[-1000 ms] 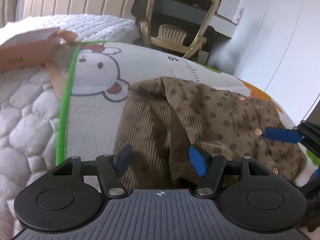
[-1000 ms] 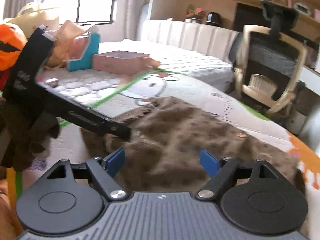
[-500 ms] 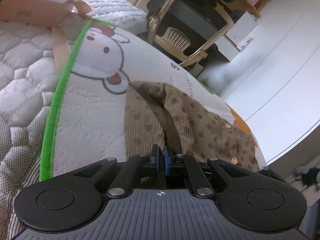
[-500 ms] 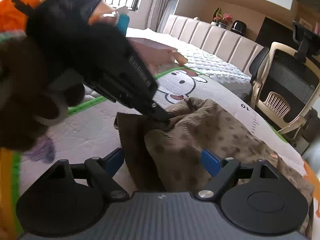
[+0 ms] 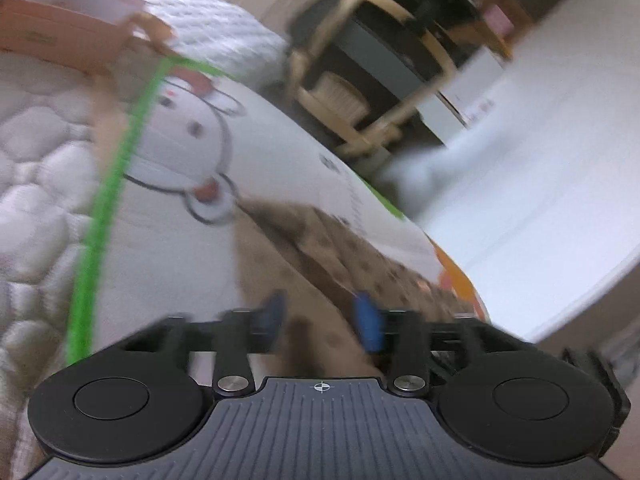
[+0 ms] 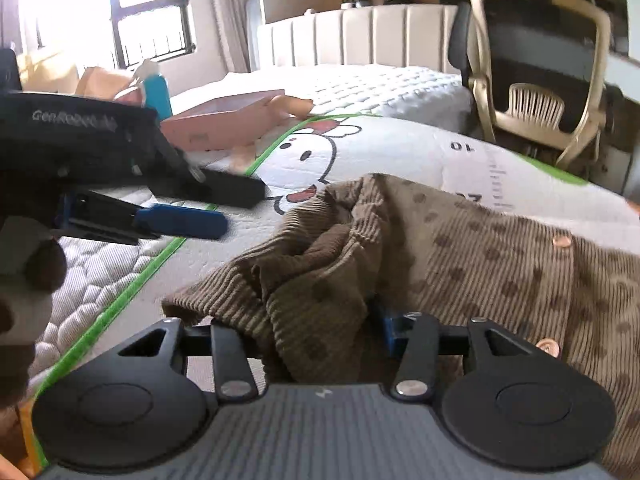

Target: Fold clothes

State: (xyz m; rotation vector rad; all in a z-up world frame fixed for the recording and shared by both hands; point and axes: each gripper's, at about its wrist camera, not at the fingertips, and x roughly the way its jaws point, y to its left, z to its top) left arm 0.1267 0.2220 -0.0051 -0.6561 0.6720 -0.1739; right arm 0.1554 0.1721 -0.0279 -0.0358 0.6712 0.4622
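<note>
Going left to right with the cartoon-rabbit mat (image 6: pixel 360 148) as the landmark: the left gripper (image 6: pixel 180 222) is hanging just over the mat's green-piped edge, off to the left of the garment. Its jaws have just been opening and are standing spread with nothing between the pads, so the cloth isn't in its grip.

The brown dotted corduroy cardigan (image 6: pixel 480 248) is lying across the middle and right of the mat, below the rabbit's face. Its near-left corner is bunching up in a loose heap.

The right gripper (image 6: pixel 320 334) is sitting at that heap. Its jaws have just been closing, and a thick wad of corduroy is filling the gap. From here I can't tell if the pads are really pinching or just crowding it.

Handling guess: it's looking soft, light and floppy, grippy on the ribs, nothing fragile apart from the copper buttons (image 6: pixel 562 242). I'd be grabbing a single hem edge or a shoulder seam, not a wad.
</note>
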